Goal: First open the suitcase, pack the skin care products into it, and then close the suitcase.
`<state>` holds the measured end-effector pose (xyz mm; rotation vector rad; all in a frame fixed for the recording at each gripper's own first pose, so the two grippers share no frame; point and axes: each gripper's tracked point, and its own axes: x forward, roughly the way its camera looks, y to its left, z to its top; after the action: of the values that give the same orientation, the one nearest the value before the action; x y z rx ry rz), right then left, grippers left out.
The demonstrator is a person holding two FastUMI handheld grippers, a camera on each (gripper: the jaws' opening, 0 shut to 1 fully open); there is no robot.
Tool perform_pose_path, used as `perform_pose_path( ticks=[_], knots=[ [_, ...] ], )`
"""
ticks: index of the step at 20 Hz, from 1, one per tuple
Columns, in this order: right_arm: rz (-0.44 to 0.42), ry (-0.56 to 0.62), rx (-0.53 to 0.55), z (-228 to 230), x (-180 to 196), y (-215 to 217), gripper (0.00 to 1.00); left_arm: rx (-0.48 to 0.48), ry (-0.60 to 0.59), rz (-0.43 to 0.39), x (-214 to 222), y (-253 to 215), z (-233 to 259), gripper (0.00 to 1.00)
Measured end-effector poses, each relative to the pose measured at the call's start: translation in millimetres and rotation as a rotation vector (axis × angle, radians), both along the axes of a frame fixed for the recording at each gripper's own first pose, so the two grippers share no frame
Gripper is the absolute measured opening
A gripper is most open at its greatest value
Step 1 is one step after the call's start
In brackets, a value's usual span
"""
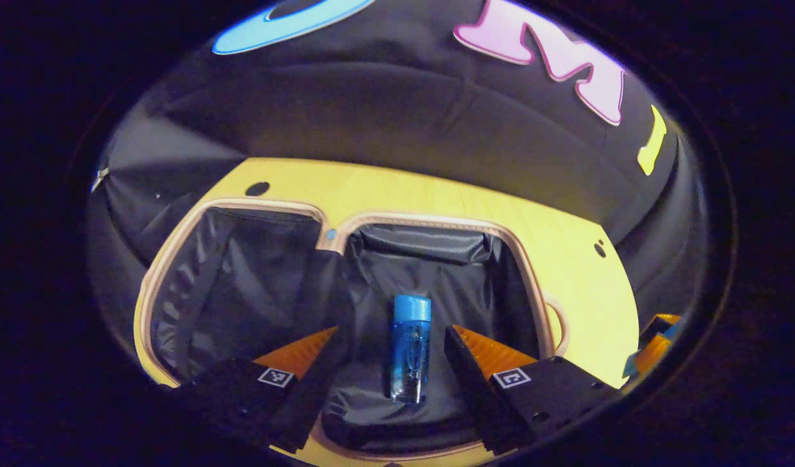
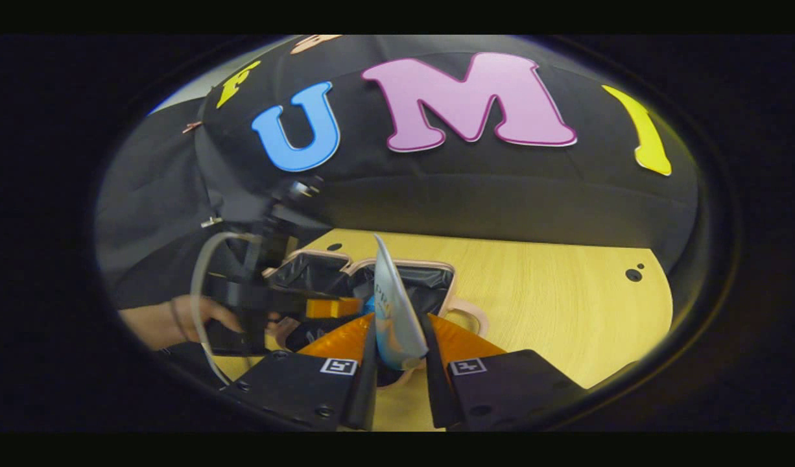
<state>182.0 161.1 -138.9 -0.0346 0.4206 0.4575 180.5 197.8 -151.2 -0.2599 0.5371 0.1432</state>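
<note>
Both fingers of the left gripper (image 1: 390,363) stand spread wide in the left gripper view, released and touching nothing, with a blue bottle (image 1: 410,350) lying between them but apart from each. Each finger block carries a small square black-and-white marker; no words can be read on them. That bottle has a lighter blue cap at its far end and lies on the black lining of the right half of the open suitcase (image 1: 177,250), whose pale pink rim frames two lined halves side by side. Any print on the bottle is too small to make out. Under the suitcase is a light wooden table (image 1: 566,259) with small dark holes near its far edge. In the right gripper view, the right gripper (image 2: 397,360) is clenched on a pale tube (image 2: 391,305), both fingers pressing its lower end, the flat tapered end pointing up and away. Letters run along the tube, partly hidden and not fully legible. Farther off on the left, a hand (image 2: 177,318) holds the left gripper above the near edge of the suitcase.
</note>
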Motion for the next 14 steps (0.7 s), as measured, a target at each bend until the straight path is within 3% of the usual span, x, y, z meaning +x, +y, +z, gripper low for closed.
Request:
perform_pose_path(
  ticks=[4, 8, 10, 12, 14],
  knots=[
    [0.048, 0.119, -0.005, -29.4, 9.7, 31.9, 0.37, 0.018, -0.159, 0.094, -85.2, 50.4, 52.0, 0.96],
    [0.024, 0.284, -0.022, -74.1, 36.7, 59.5, 0.37, -0.099, -0.253, 0.113, -147.1, 43.7, 75.0, 0.96],
    [0.011, 0.378, -0.065, -103.8, 45.4, 66.7, 0.37, -0.138, -0.268, 0.126, -171.7, 37.8, 73.5, 0.96],
    [-0.023, 0.537, -0.04, -130.5, 39.4, 75.7, 0.37, -0.14, -0.255, 0.112, -192.7, 40.0, 71.1, 0.96],
    [-0.064, 0.567, -0.063, -147.4, 48.3, 73.9, 0.37, -0.1, -0.233, 0.144, -213.7, 58.5, 71.3, 0.96]
  ],
)
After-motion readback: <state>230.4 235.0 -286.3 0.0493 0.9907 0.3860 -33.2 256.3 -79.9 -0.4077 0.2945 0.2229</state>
